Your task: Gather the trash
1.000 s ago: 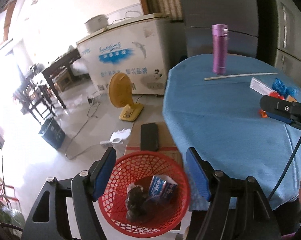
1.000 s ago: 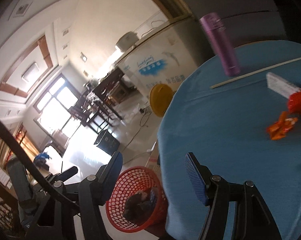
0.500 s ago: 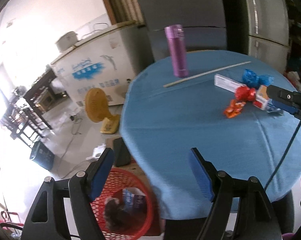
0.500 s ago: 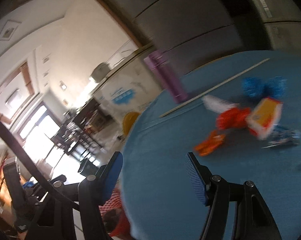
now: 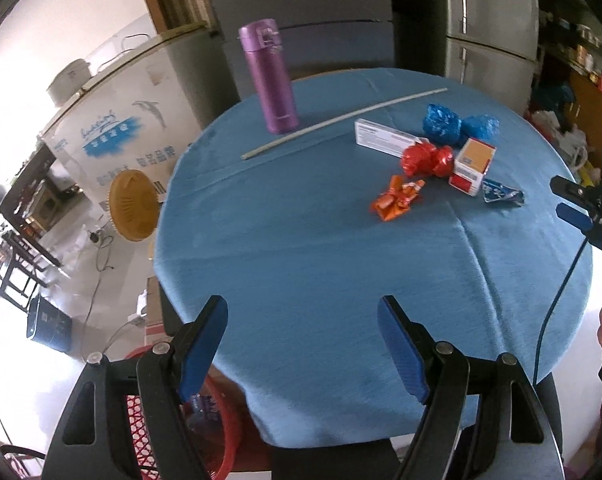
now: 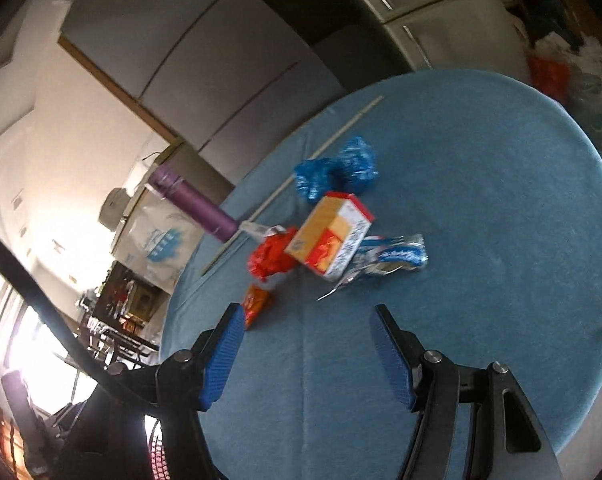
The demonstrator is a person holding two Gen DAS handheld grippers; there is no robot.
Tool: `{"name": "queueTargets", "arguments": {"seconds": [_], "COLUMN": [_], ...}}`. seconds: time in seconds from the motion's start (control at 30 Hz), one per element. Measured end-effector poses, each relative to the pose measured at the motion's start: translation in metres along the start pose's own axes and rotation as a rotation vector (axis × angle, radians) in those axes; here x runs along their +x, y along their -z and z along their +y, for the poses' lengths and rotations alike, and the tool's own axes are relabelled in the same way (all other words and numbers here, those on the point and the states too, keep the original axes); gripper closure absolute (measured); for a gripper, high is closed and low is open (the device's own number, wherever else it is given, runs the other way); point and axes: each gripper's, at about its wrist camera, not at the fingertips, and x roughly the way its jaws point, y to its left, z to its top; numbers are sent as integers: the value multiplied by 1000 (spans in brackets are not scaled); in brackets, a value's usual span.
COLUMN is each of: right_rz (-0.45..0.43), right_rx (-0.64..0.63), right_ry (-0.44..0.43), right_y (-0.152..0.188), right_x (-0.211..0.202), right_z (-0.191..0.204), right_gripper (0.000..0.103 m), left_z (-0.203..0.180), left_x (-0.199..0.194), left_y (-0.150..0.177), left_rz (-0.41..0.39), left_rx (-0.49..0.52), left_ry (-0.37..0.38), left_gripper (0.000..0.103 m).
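Blue cloth: the round table point(image 5: 341, 280) is covered by it, and the trash is gathered toward its far right part.
Trash left: an orange wrapper point(image 5: 397, 198), a red crumpled wrapper point(image 5: 425, 159), two blue crumpled wrappers point(image 5: 459, 123), a small carton point(image 5: 473, 164), a flat white box point(image 5: 381, 138) and a blue-and-silver packet point(image 5: 501, 194) are seen lying close together, none yet picked up.
Trash done: some items are seen dimly inside the red mesh basket point(image 5: 217, 420) on the floor below the table's near edge.
Not trash, by judgement: a purple flask point(image 5: 271, 76) stands upright beside a long thin stick point(image 5: 341, 122).
Left claw point(image 5: 303, 344): held apart and empty over bare cloth.
Right claw point(image 6: 305, 354): apart and empty, the orange wrapper just beyond its left pad.
Progress: judged partly done; most pieces remain.
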Motion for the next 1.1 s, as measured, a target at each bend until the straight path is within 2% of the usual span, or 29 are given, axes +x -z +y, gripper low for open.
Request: {"name": "queueTargets", "arguments": {"seconds": [0.13, 0.27, 0.43, 0.6, 0.7, 0.77, 0.87, 1.0, 1.1], "right_rz": [-11, -15, 17, 3, 26, 71, 129, 250, 239], "right_rx": [-2, -40, -29, -4, 17, 16, -19, -107, -266], "right_ry": [49, 96, 32, -31, -47, -62, -130, -233, -155], "right_y": [-11, -17, -36, -57, -62, -59, -47, -18, -4], "right_x": [4, 11, 38, 62, 80, 91, 92, 86, 76], "right_z": [-9, -23, -40, -49, -60, -63, -58, -33, -8], "right_gripper": [35, 35, 35, 35, 35, 35, 35, 35, 35], "left_z": [0, 5, 14, 16, 15, 14, 12, 10, 7], "left_x": [4, 17, 33, 38, 40, 41, 43, 48, 49], "left_y": [-4, 0, 5, 6, 6, 6, 5, 6, 6], "left_rz": [2, 43, 98, 118, 125, 128, 134, 147, 154], "left_rx": [-4, -12, -44, -56, -45, -38, -33, -36, -35], "left_ry": [12, 14, 15, 17, 17, 17, 18, 28, 39], "left_gripper": [25, 25, 25, 25, 25, 25, 25, 25, 25]}}
